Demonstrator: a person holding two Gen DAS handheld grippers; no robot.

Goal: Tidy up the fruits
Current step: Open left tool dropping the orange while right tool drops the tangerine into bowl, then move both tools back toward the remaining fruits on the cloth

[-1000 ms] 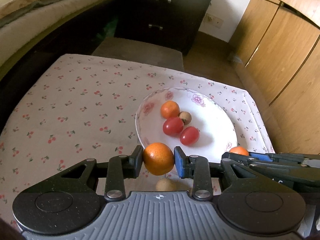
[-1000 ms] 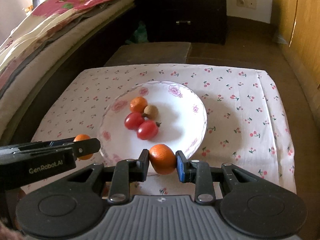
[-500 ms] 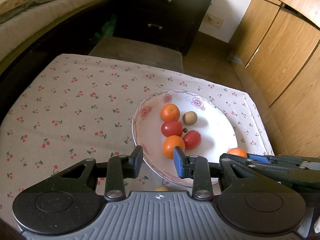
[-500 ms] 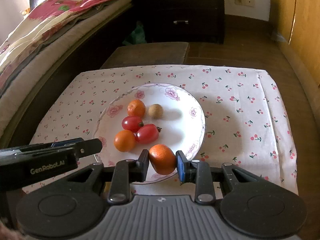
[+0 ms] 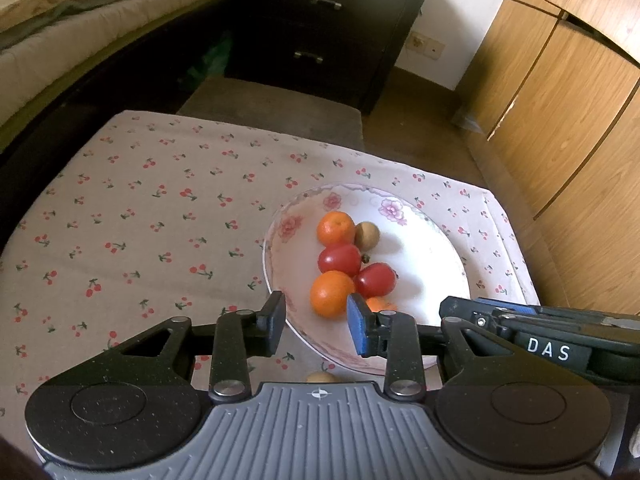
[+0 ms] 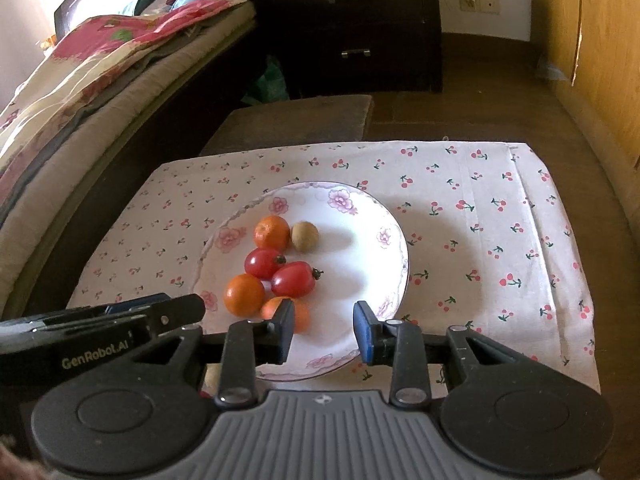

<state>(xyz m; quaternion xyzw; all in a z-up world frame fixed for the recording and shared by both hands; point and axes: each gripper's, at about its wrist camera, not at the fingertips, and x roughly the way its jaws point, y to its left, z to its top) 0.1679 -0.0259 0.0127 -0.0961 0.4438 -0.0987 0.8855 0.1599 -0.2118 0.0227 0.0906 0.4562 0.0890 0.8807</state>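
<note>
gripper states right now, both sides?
Left gripper: open, holding nothing.
Right gripper: opening, nothing between the jaws; its orange lies on the plate.

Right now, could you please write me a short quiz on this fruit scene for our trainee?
1. How many oranges lie on the plate?
2. True or false: both tomatoes lie on the cloth, off the plate.
3. The brown fruit on the plate sits right beside: A) the farthest orange; B) the plate's near rim; C) a banana.

Key: 1. three; 2. false, they are on the plate; 3. A.
</note>
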